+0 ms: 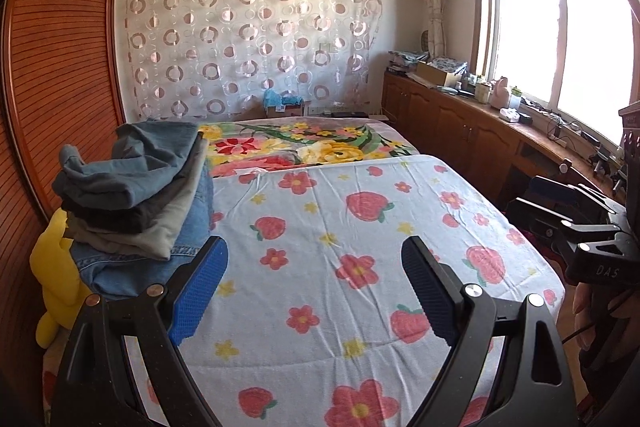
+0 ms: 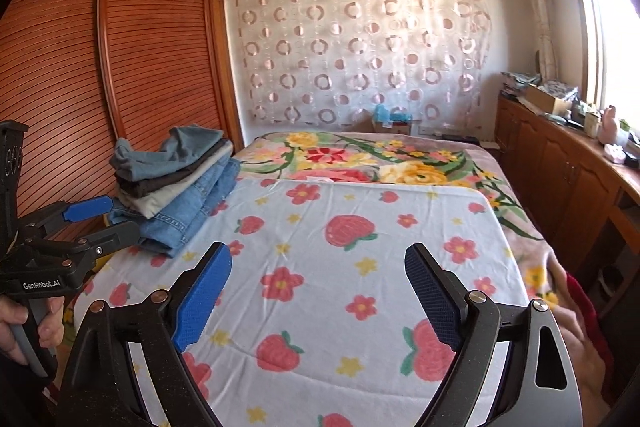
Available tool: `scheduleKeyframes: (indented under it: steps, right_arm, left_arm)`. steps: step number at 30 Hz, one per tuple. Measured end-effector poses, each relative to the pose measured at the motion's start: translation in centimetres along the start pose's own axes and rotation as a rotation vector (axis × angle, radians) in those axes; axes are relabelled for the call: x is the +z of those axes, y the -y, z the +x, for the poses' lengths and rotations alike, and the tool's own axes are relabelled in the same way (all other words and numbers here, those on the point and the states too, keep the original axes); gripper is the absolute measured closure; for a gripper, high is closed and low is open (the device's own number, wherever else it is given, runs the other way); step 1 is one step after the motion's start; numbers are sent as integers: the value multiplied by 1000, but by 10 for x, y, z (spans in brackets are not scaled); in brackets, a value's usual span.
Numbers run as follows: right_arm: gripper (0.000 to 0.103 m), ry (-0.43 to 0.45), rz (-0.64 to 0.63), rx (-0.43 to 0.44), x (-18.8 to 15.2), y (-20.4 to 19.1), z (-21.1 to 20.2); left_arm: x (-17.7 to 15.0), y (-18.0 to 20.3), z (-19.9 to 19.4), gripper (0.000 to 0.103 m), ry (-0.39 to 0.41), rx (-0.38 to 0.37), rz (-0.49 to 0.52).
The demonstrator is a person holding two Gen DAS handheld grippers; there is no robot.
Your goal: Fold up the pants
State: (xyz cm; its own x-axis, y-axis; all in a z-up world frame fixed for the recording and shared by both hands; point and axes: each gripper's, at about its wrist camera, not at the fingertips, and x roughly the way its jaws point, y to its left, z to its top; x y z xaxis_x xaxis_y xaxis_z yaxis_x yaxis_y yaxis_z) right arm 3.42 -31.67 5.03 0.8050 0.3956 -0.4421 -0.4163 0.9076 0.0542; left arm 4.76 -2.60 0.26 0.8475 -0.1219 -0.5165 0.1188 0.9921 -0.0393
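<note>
A stack of folded pants (image 1: 136,203) lies at the left edge of the bed, blue-grey ones on top and blue jeans at the bottom; it also shows in the right wrist view (image 2: 180,183). My left gripper (image 1: 316,287) is open and empty above the strawberry sheet (image 1: 340,227), just right of the stack. It shows from the side in the right wrist view (image 2: 104,219), close to the jeans. My right gripper (image 2: 320,291) is open and empty above the sheet (image 2: 360,247). Its body shows at the right of the left wrist view (image 1: 580,227).
A yellow plush toy (image 1: 56,275) sits between the bed and the wooden wardrobe (image 1: 60,67) on the left. A floral blanket (image 1: 312,143) covers the far bed. A wooden cabinet (image 1: 460,123) with clutter runs under the window at the right.
</note>
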Motion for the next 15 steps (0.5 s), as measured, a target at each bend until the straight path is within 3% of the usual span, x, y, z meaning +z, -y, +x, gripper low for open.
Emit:
scheduleKeyframes:
  steps: [15]
  right_arm:
    - [13, 73, 7, -79, -4, -16, -26]
  left_arm:
    - [23, 22, -14, 14, 36, -8, 18]
